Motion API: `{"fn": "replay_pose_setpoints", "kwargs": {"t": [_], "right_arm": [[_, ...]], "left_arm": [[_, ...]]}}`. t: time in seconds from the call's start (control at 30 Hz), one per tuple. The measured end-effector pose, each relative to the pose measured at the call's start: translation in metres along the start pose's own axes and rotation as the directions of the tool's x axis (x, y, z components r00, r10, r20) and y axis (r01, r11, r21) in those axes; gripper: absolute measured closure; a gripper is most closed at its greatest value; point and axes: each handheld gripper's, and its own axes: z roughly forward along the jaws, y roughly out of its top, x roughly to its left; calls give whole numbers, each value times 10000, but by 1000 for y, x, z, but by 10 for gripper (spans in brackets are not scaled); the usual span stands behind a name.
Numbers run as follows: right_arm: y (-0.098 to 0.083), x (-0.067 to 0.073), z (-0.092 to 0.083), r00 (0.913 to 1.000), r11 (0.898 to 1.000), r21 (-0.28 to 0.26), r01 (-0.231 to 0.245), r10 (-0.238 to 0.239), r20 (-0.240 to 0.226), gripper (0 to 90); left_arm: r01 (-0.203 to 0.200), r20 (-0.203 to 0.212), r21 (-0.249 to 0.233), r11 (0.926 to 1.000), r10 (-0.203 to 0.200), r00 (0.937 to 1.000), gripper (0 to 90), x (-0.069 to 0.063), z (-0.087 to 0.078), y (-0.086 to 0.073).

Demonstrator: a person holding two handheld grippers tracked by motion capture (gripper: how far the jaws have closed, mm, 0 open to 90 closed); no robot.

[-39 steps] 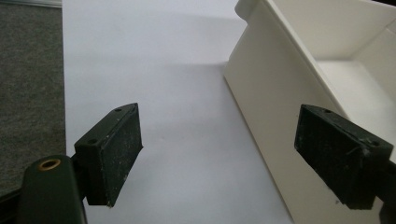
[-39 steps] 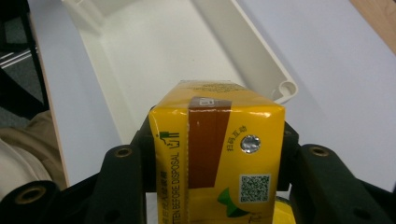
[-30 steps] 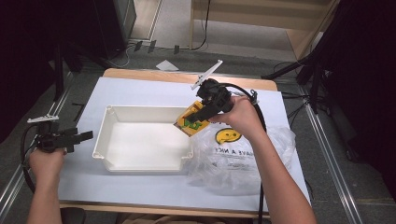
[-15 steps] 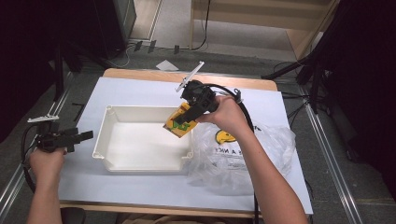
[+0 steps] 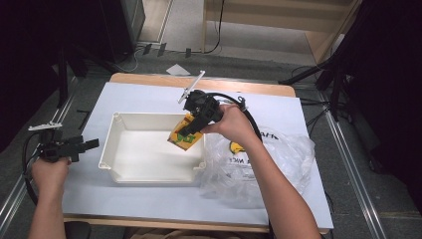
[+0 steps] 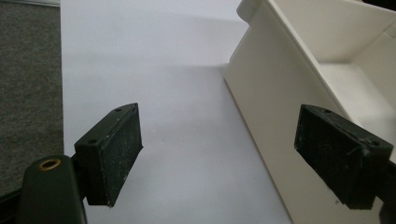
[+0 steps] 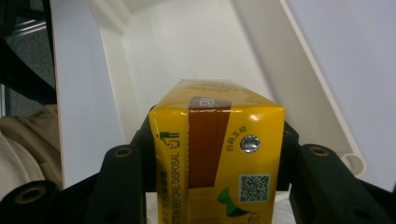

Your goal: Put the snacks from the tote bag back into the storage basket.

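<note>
**Carton going into tray**

Right hand-held gripper [image 5: 191, 130] was clamped on the yellow carton [image 5: 185, 135], tilted over the white tray's [image 5: 149, 174] right end, mid-counter. Placing step; next it likely needed lowering to the tray floor, then release. Left hand-held gripper [image 5: 89, 144] sat open, empty, at the left edge. White counter [image 5: 308, 114]; plastic bag [image 5: 259, 164] right; dark room.

The right gripper [image 5: 191, 130] has carried the carton [image 5: 185, 135], clamped between its fingers [image 7: 121, 186], leftward and lower: from above the bin's [image 5: 149, 174] right rim, near the bag [image 5: 263, 164], to over the bin's inside at its right end. The carton now hangs tilted ahead of the fingers, above the bin floor
</note>
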Motion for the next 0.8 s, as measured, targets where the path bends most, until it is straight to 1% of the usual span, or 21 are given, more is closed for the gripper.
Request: {"fn": "replay_pose_setpoints", "kwargs": {"t": [0.03, 0.07, 0.1, 0.13, 0.2, 0.23, 0.33, 0.37, 0.4, 0.47, 0.53, 0.57, 0.63, 0.67, 0.7, 0.77, 0.8], "right_arm": [[0, 0, 1, 9999, 9999, 86, -101, 101, -19, 542], [0, -2, 4, 10000, 10000, 28, -2, 2, -58, 542], [0, -2, 5, 9999, 9999, 112, -116, 117, -84, 542], [0, -4, 8, 9998, 9998, 126, -128, 130, -117, 542], [0, -6, 12, 9999, 9997, 229, -107, 108, -21, 542], [-1, -7, 14, 9998, 9994, 307, -169, 170, -49, 542], [-2, -10, 22, 9999, 9987, 492, -94, 100, -132, 542], [-2, -10, 24, 9999, 9981, 611, -108, 114, -85, 542], [-2, -10, 25, 9998, 9979, 625, -158, 163, -71, 542], [-1, -12, 29, 9999, 9980, 622, -96, 103, -108, 542], [0, -12, 30, 9996, 9976, 672, -187, 200, -187, 542], [1, -12, 32, 9997, 9979, 643, -77, 91, -221, 542], [3, -10, 35, 9997, 9972, 744, -29, 47, -232, 542], [3, -10, 36, 9995, 9970, 777, -63, 88, -315, 541], [4, -10, 36, 9994, 9971, 762, 42, -16, -342, 542], [5, -10, 38, 9991, 9971, 758, 49, -18, -414, 542], [6, -11, 39, 9989, 9970, 759, 163, -130, -442, 542]], "left_arm": [[0, 0, 0, 10000, 0, 10000, 159, 0, 0, 0], [7, 6, 3, 10000, -7, 10000, 159, 0, 0, 0], [-4, -6, -21, 10000, 4, 10000, 159, 0, 0, 0], [-6, -9, -63, 10000, 6, 10000, 160, 0, 0, 0], [13, -12, -170, 9999, -13, 10000, 159, 1, -1, 0], [42, -11, -196, 9998, -42, 10000, 159, 1, -1, 0], [13, -58, -90, 10000, -13, 10000, 159, 2, -1, 0], [24, -57, -88, 10000, -24, 10000, 159, 2, -1, 0], [1, -51, -92, 10000, -1, 10000, 159, 2, 0, 0], [17, -38, -100, 9999, -17, 10000, 159, 1, 0, 0], [6, -3, -122, 9999, -6, 10000, 159, 1, 0, 0], [18, 11, -120, 9999, -18, 10000, 159, 1, 0, 0], [37, 29, -123, 9999, -37, 10000, 159, 2, -1, 0], [78, 37, -141, 9999, -78, 10000, 159, 2, -1, 0], [98, 36, -154, 9998, -97, 9999, 159, 3, -1, 0], [108, 47, -160, 9998, -107, 9999, 159, 3, -1, 0], [94, 52, -156, 9998, -93, 9999, 159, 3, -1, 0]]}}
